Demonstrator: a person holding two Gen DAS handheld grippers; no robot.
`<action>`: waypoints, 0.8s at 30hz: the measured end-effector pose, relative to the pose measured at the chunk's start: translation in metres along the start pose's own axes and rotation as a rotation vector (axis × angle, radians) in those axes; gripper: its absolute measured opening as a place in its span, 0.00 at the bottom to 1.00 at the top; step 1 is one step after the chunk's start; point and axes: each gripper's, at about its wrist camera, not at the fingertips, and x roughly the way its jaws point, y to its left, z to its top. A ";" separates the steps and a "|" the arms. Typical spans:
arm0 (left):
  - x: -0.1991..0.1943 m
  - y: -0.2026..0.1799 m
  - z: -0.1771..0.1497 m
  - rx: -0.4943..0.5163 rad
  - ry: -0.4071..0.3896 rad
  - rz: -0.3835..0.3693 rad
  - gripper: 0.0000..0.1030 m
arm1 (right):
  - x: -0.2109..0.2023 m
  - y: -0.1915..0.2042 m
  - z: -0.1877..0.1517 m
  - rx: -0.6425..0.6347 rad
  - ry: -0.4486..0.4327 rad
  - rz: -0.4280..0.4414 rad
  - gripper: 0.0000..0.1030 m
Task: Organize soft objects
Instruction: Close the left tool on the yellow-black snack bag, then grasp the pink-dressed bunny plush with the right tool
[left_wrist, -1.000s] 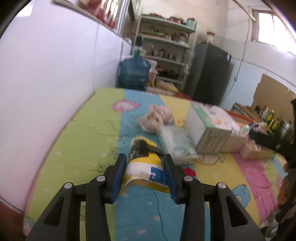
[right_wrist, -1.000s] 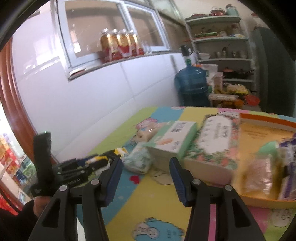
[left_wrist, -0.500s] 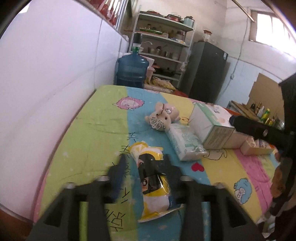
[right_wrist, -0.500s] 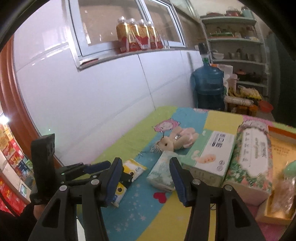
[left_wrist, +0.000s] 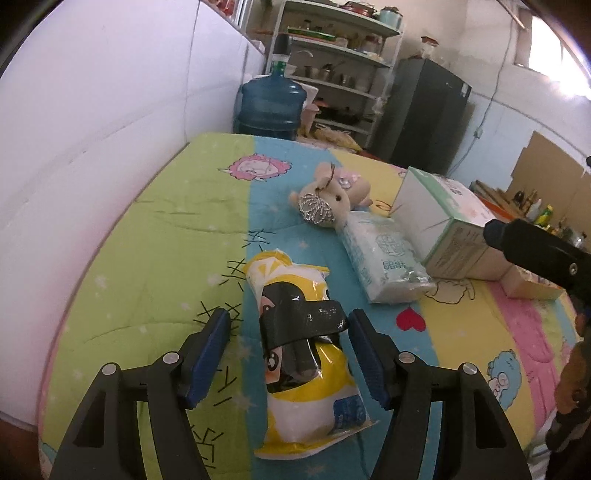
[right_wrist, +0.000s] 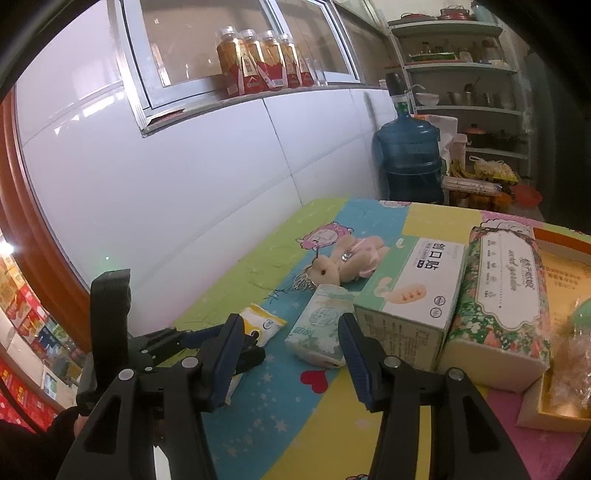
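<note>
A yellow-and-white tissue pack (left_wrist: 303, 350) with a cartoon print lies flat on the patchwork bedspread (left_wrist: 155, 266). My left gripper (left_wrist: 288, 321) straddles it with jaws opening, both blue pads clear of its sides. Beyond it lie a small plush toy (left_wrist: 328, 199) and a green-white tissue pack (left_wrist: 384, 258). In the right wrist view my right gripper (right_wrist: 291, 328) hovers open over the bedspread with nothing between its pads. The green-white pack (right_wrist: 321, 328) lies just beyond its tips, the yellow pack (right_wrist: 262, 323) and left gripper (right_wrist: 207, 343) to its left.
A white-green box (right_wrist: 410, 288) and a floral tissue box (right_wrist: 506, 291) lie side by side right of the packs, with an orange tray (right_wrist: 561, 258) of wrapped items beyond. A white wall (left_wrist: 110, 129) borders the bed's left. A blue water jug (left_wrist: 271, 107) stands past the far end.
The left jaws have spread and let go of the yellow pack, which now lies on the bedspread. The right gripper has shifted sideways, its jaws unchanged.
</note>
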 end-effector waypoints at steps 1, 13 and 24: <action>0.000 0.000 -0.001 0.003 -0.004 0.007 0.58 | 0.000 0.000 0.000 -0.001 0.000 0.000 0.51; -0.026 0.013 0.001 -0.033 -0.145 0.005 0.44 | 0.012 0.024 0.031 -0.033 -0.019 0.021 0.51; -0.052 0.041 -0.009 -0.082 -0.220 -0.032 0.43 | 0.098 0.003 0.080 0.340 0.066 -0.186 0.66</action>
